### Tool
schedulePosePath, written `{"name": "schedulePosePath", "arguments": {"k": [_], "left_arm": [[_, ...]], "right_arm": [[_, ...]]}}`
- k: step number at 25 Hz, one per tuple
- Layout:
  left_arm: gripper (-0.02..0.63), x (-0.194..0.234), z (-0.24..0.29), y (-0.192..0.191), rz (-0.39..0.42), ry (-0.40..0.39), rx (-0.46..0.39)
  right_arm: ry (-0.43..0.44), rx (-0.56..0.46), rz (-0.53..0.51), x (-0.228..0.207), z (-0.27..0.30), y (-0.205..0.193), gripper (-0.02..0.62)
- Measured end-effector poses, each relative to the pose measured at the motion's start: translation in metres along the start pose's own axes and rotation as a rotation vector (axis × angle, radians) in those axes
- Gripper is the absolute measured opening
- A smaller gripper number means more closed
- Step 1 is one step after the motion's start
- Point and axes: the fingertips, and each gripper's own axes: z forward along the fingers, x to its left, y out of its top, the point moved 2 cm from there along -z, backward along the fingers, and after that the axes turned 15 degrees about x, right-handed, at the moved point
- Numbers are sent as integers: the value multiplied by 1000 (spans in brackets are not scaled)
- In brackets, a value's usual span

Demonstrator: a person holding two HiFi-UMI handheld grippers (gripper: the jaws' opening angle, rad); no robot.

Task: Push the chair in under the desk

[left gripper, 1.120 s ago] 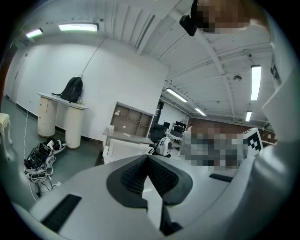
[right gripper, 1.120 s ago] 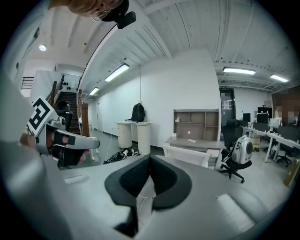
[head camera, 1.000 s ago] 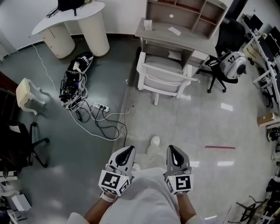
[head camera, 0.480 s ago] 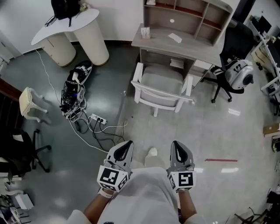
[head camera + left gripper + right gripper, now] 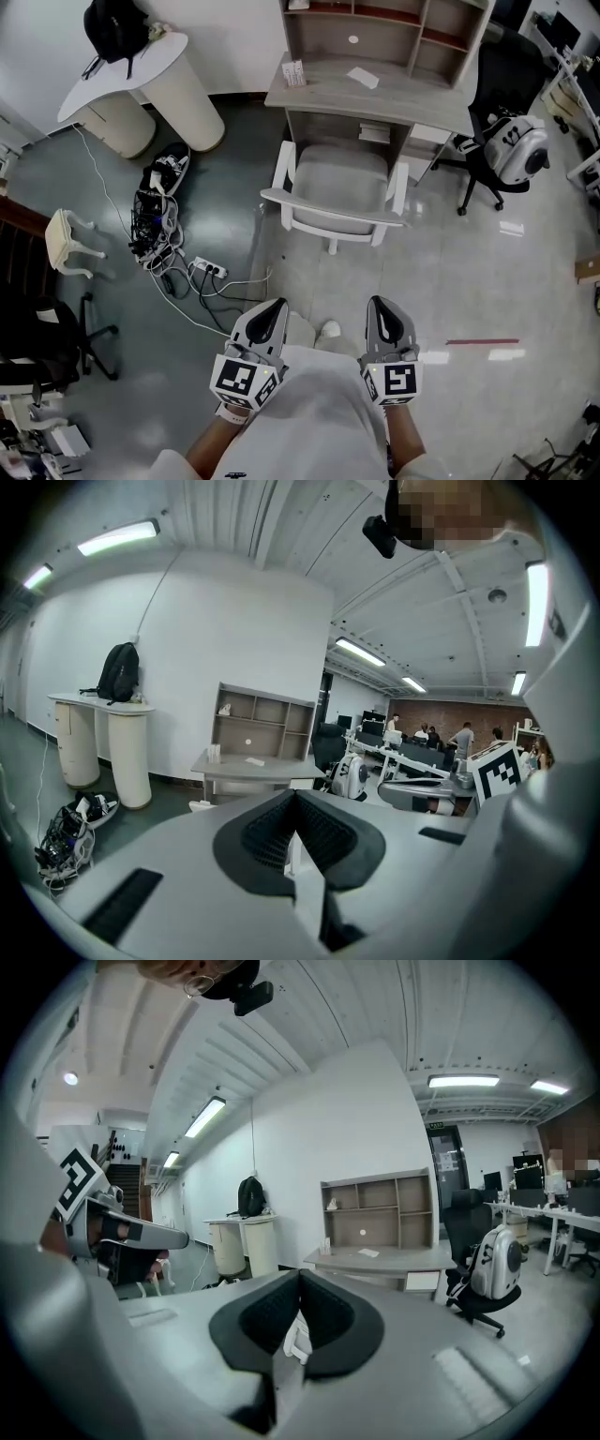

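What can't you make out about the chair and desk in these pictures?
Legs of the chair: head view, mostly under its own seat.
Space under the desk: head view, hidden by the desktop.
Small items on it: head view, too small to identify.
Both gripper views: chair almost wholly behind the left gripper and right gripper.

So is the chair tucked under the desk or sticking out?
Sticking out. The white chair stands in front of the desk, with nearly all its seat showing outside the desktop.
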Motion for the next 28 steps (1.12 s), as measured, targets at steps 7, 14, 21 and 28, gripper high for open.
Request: {"name": "schedulePosePath", "arguments": {"k": [7,14,21,28], "left_arm": [[6,9,35,12,-17,-22,17],[6,39,85,48,-7,-66,18],[6,86,136,103,23,-108,10],[6,139,175,144,57,-176,16]], "right_arm": [[21,15,-7,-10,27,10,12],[25,49,-53,-24,84,35,12],[7,37,-60,-38,155,86,12],[-42,44,-44,-42,218,121,12]]}}
